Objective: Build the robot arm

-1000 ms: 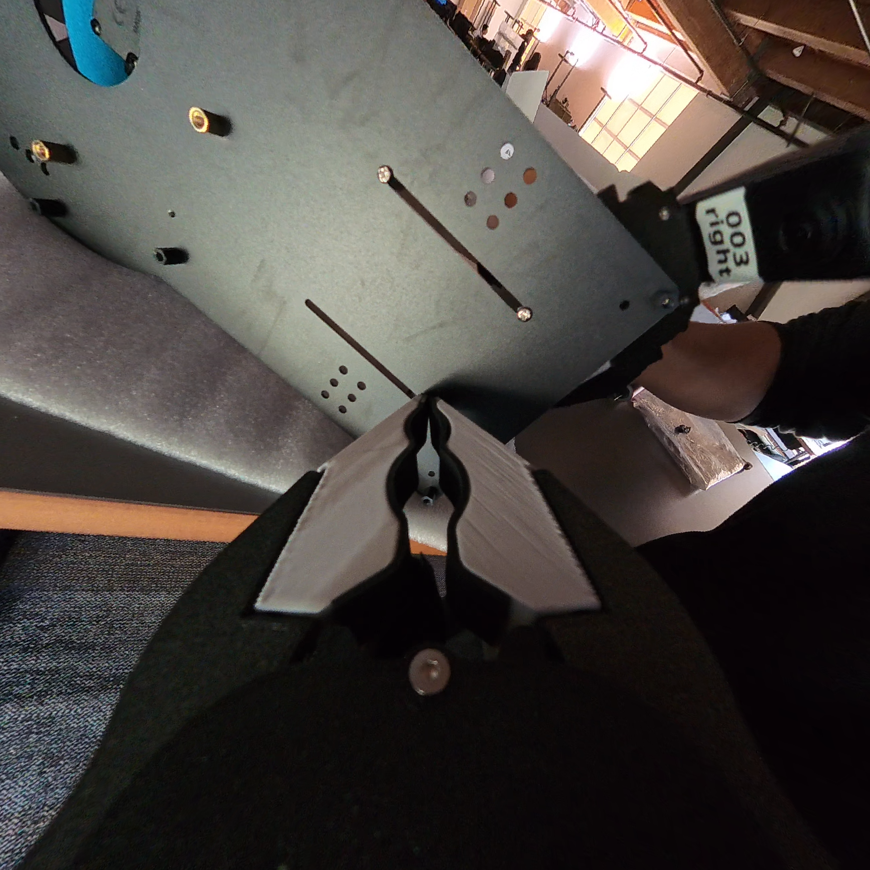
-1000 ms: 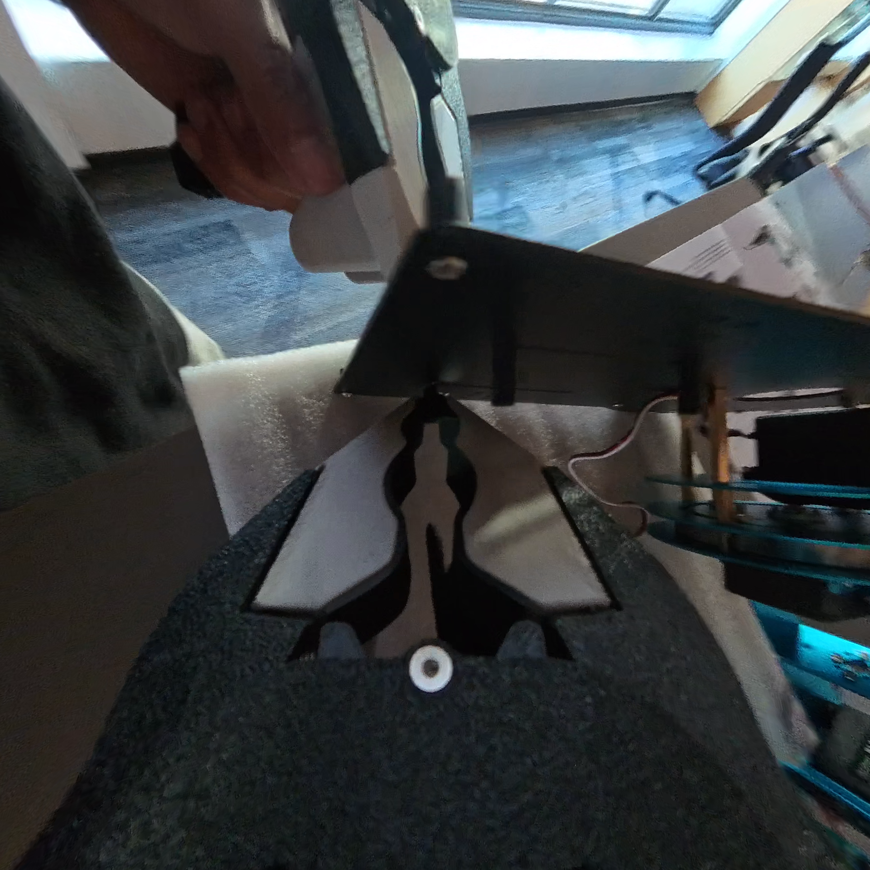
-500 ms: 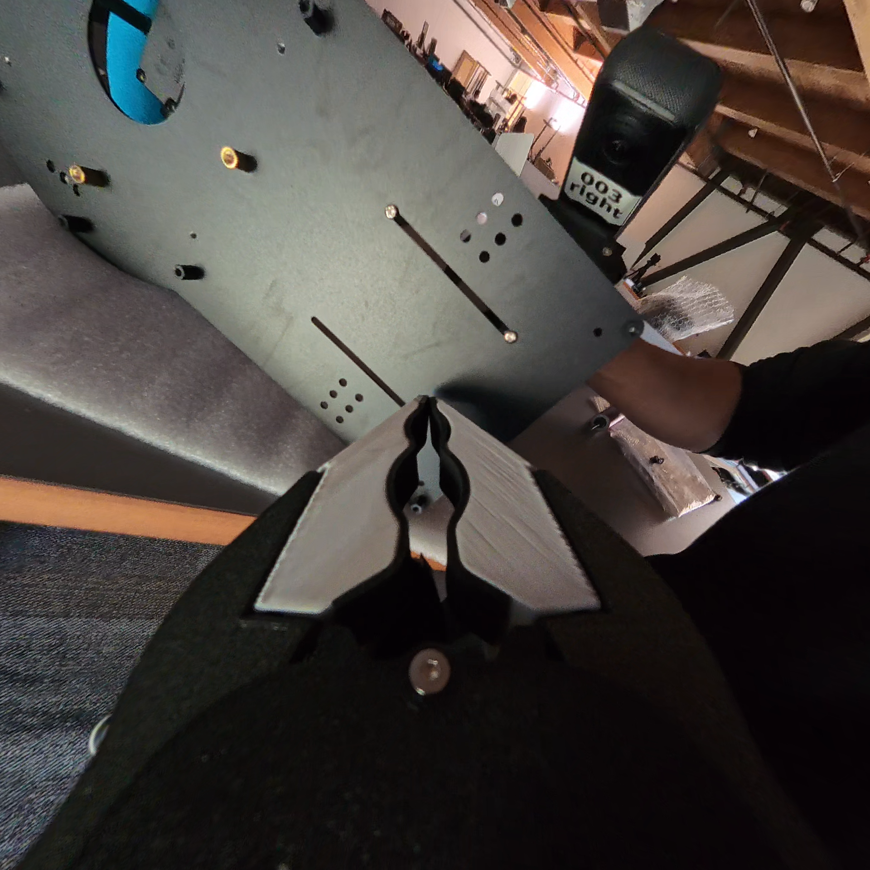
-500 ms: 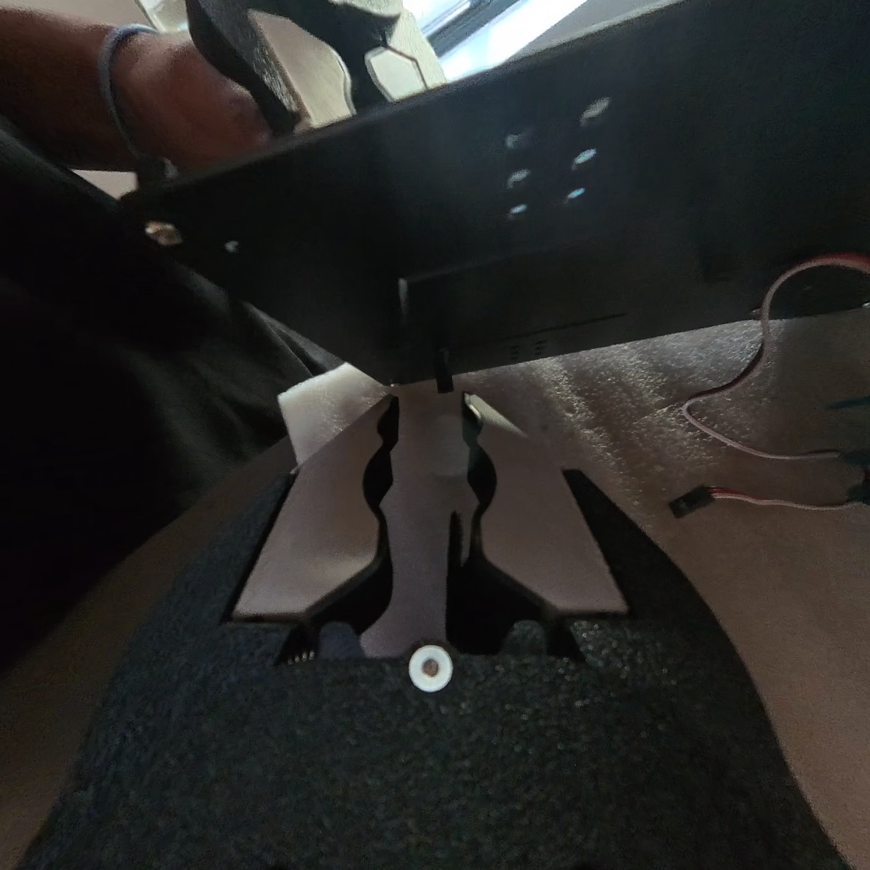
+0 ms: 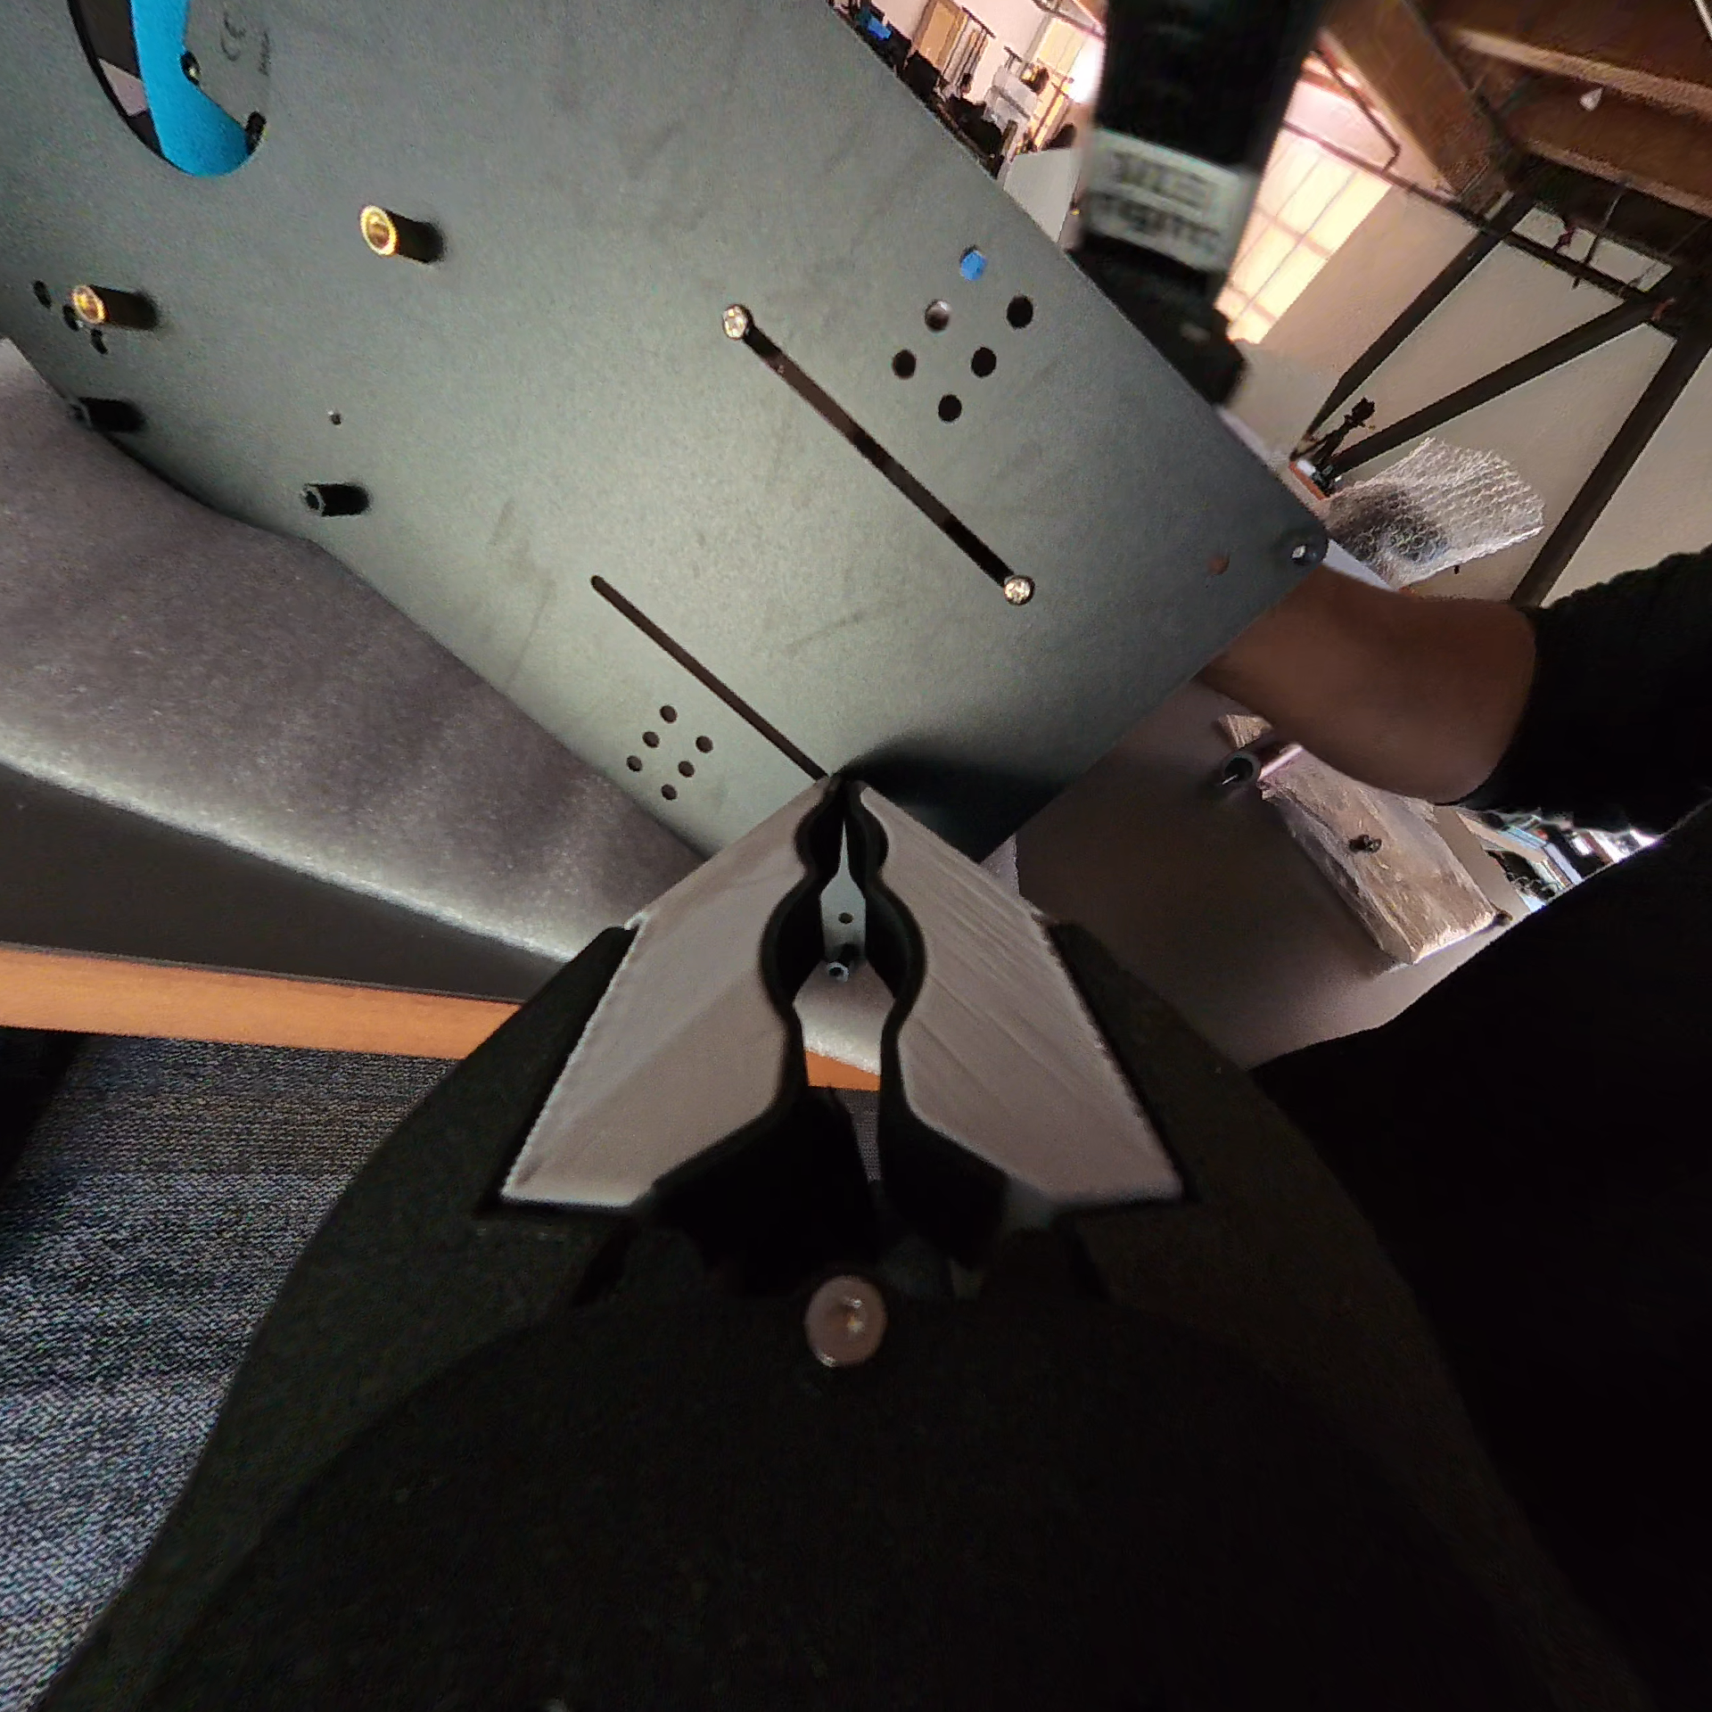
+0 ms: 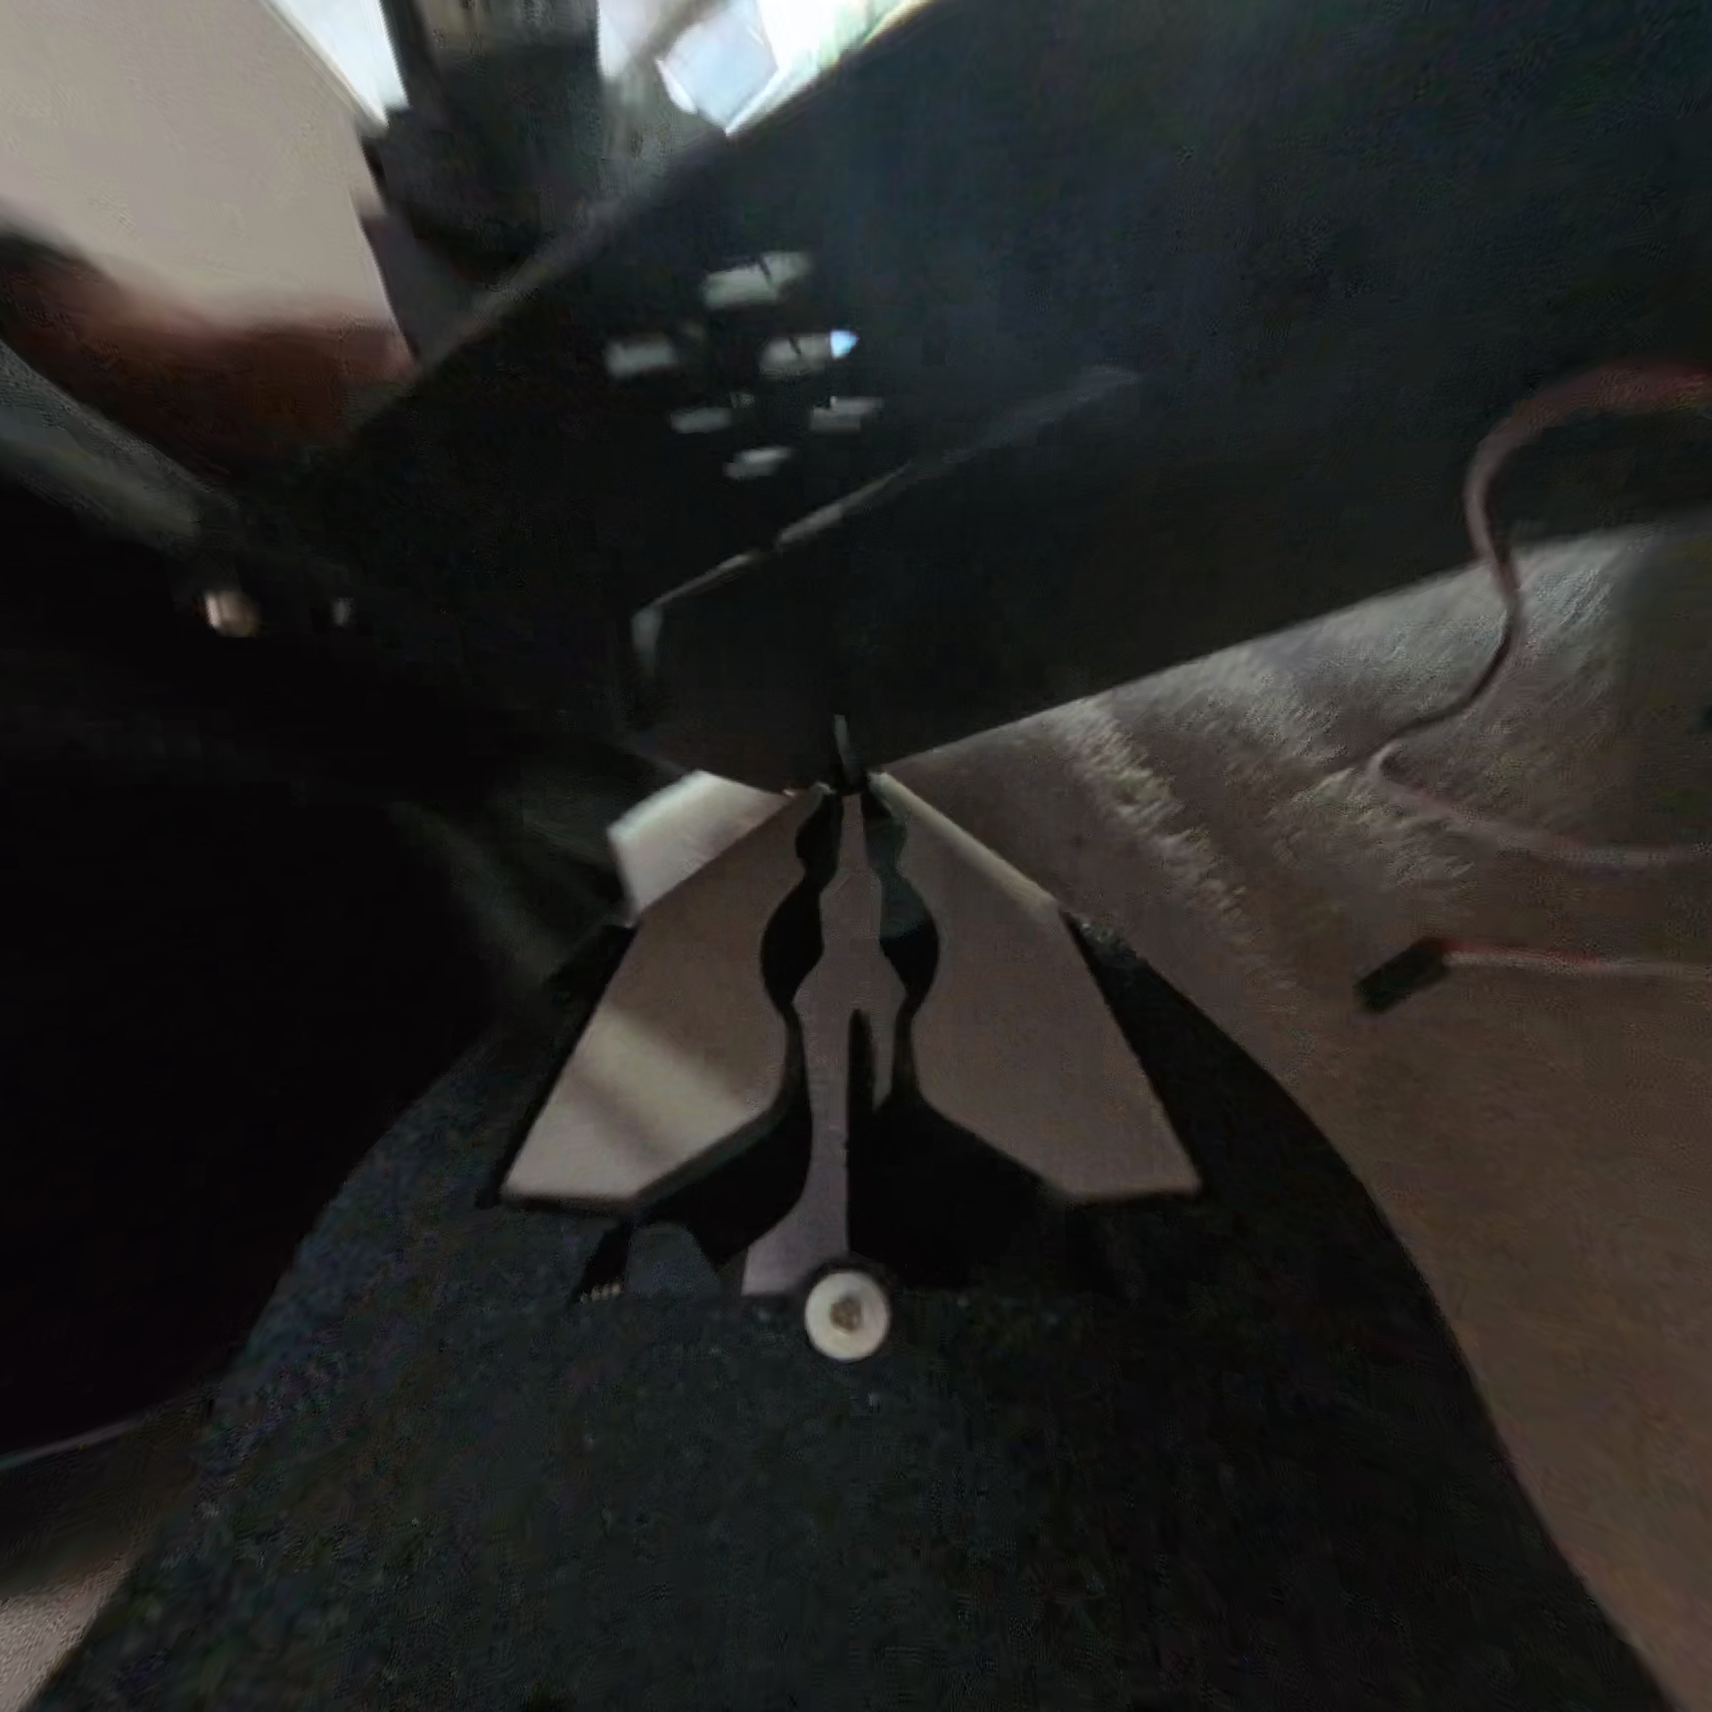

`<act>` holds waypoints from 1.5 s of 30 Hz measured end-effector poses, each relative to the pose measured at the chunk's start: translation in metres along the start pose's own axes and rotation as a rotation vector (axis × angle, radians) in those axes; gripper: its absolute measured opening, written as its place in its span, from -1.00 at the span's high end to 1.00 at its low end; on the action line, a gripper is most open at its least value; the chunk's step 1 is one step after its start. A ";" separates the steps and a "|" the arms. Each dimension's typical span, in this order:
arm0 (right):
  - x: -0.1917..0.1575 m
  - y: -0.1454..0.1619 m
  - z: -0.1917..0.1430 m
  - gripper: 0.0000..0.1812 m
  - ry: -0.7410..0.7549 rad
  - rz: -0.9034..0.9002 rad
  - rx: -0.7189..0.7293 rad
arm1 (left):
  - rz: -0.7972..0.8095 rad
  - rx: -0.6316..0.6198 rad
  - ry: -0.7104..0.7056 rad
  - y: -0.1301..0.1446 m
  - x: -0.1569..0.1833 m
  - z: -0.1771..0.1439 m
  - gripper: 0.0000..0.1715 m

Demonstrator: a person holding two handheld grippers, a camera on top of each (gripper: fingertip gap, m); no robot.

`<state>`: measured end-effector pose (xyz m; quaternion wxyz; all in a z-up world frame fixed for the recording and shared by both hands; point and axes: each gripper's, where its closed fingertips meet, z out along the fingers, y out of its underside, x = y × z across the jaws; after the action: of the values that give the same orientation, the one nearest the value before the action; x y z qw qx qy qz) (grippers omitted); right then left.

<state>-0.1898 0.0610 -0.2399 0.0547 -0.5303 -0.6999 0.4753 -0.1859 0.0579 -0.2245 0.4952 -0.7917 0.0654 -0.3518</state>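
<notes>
The left gripper (image 5: 845,787) had its pale fingers drawn narrow and pinched on the lower edge of a flat, dark grey metal plate (image 5: 574,371) pierced with slots and small round holes. That thin edge ran straight into the slit between the tips, which is likely why the plate stood raised and tilted off the pale grey foam sheet (image 5: 232,667) rather than lying flat on it. From the tips the plate spread up toward 11 o'clock, its long axis running from about 10 o'clock to 4 o'clock across the left wrist view, the two long slots lying along nearly the same line. Brass and black standoffs (image 5: 394,233) pointed out of its face toward the camera, and a blue part (image 5: 190,120) showed through a round cut-out at the upper left corner.

The right gripper (image 6: 845,787), seen through heavy blur, was also closed to a narrow gap with the plate's dark edge (image 6: 926,648) meeting its tips at 12 o'clock; it appeared to grip that edge, though the blur left this uncertain. A grip at two edges would explain how the plate was kept steady at this slant. A red and white wire (image 6: 1501,574) trailed onto the foam at 2 o'clock, ending in a small black plug (image 6: 1399,984). A forearm (image 5: 1371,686) reached in at 3 o'clock of the left wrist view.
</notes>
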 end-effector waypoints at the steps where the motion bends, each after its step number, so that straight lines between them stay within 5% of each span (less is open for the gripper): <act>1: -0.001 -0.001 -0.002 0.96 -0.094 0.120 0.033 | -0.004 -0.002 0.007 0.000 0.000 0.001 1.00; 3: -0.002 0.004 -0.001 0.95 -0.067 0.050 0.029 | -0.009 -0.004 0.025 0.001 0.002 0.003 1.00; 8: 0.010 0.010 -0.007 0.84 0.330 -0.526 -0.091 | 0.006 -0.023 0.047 0.001 0.006 0.008 1.00; 11: 0.013 0.007 -0.002 0.96 0.409 -0.655 -0.095 | 0.003 -0.030 0.059 0.001 0.007 0.009 1.00; 13: 0.013 0.008 -0.001 0.97 0.302 -0.546 -0.107 | -0.009 -0.035 0.075 0.002 0.007 0.008 1.00; 17: 0.000 0.008 -0.002 0.97 -0.127 -0.010 -0.065 | -0.007 -0.043 0.084 0.003 0.006 0.009 1.00; 23: 0.014 0.006 -0.011 0.81 0.298 -0.522 -0.120 | 0.006 -0.062 0.104 0.003 0.007 0.009 1.00; 28: 0.015 0.008 -0.008 0.97 0.364 -0.645 -0.158 | 0.001 -0.064 0.113 0.003 0.007 0.008 1.00; 32: 0.003 0.013 -0.007 0.99 -0.103 -0.066 -0.096 | 0.004 -0.068 0.111 0.003 0.007 0.008 1.00; 34: 0.001 0.015 -0.006 0.99 -0.185 0.042 -0.081 | 0.010 -0.071 0.108 0.003 0.006 0.009 1.00; 38: 0.010 0.015 -0.012 0.87 0.138 -0.290 -0.079 | 0.017 -0.075 0.110 0.003 0.007 0.010 1.00; 42: 0.005 0.025 -0.011 0.74 0.298 -0.486 -0.141 | 0.013 -0.072 0.113 0.003 0.007 0.010 1.00; 45: 0.012 0.022 -0.005 1.00 0.416 -0.623 -0.144 | 0.008 -0.073 0.122 0.004 0.008 0.010 1.00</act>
<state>-0.1768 0.0730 -0.2577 0.3004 -0.3798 -0.8330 0.2677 -0.1731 0.0599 -0.2264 0.4626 -0.7861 0.1114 -0.3946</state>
